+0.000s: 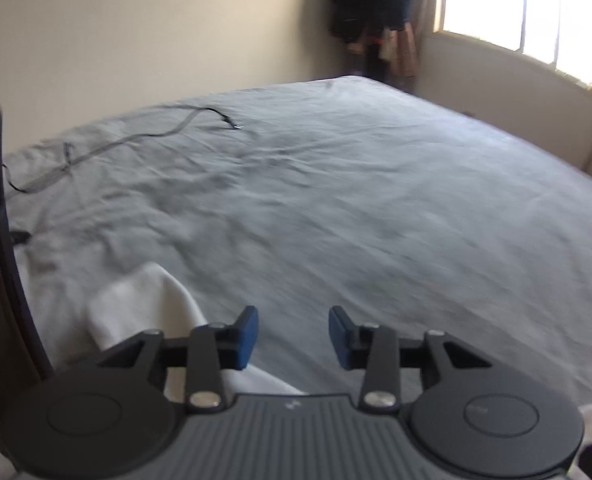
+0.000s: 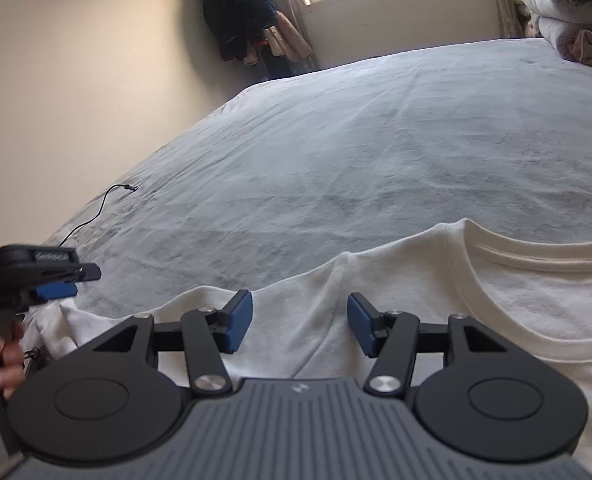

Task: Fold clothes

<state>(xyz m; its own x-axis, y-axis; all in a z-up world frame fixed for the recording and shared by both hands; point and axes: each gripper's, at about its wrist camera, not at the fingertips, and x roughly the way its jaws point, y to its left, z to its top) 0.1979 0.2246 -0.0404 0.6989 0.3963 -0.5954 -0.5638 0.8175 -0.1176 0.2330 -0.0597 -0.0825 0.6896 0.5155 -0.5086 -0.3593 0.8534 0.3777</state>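
The right tool (image 2: 300, 326) hovers with its blue pads spread wide and nothing between them, above the shoulder of the white T-shirt (image 2: 476, 320). The left tool (image 1: 293, 338) is equally agape and empty, above the shirt's sleeve (image 1: 144, 300). The bed (image 2: 356, 152), under a grey sheet, carries the shirt flat at its near edge, collar (image 2: 536, 256) facing up. Folded bedding (image 2: 568, 12) sits at the far corner. A thin black cable (image 1: 136, 136) lies on the sheet near the wall.

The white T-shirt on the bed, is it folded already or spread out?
Spread, where visible: the white T-shirt lies flat with collar and shoulder open on the bed; its lower part is out of view.
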